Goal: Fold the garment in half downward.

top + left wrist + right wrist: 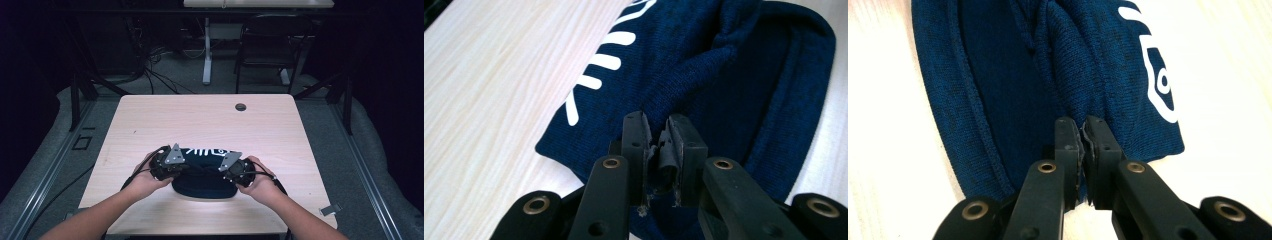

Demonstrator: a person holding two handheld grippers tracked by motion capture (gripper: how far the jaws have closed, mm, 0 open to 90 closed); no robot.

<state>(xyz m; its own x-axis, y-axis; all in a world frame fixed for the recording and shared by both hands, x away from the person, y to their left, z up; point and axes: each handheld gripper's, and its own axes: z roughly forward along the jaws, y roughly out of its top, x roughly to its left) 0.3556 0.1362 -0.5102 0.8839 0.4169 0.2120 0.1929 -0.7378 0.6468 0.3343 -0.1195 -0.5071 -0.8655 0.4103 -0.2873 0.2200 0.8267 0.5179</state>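
Note:
A dark blue knit garment (205, 186) with white print lies on the near middle of the light wood table (200, 122). My left gripper (181, 167) is at its left end and my right gripper (226, 171) at its right end, each held in a hand. In the left gripper view the jaws of my left gripper (658, 126) are shut on a raised fold of the garment (734, 75). The right gripper view shows my right gripper (1083, 125) shut on another pinched ridge of the garment (1013, 75). White print (1158, 75) faces up on the far side.
A small dark grommet (240, 106) sits in the table near its far edge. Beyond the table stand a black chair (272, 45) and a white desk leg (206, 55), with cables on the grey floor. Metal rails run along both sides of the table.

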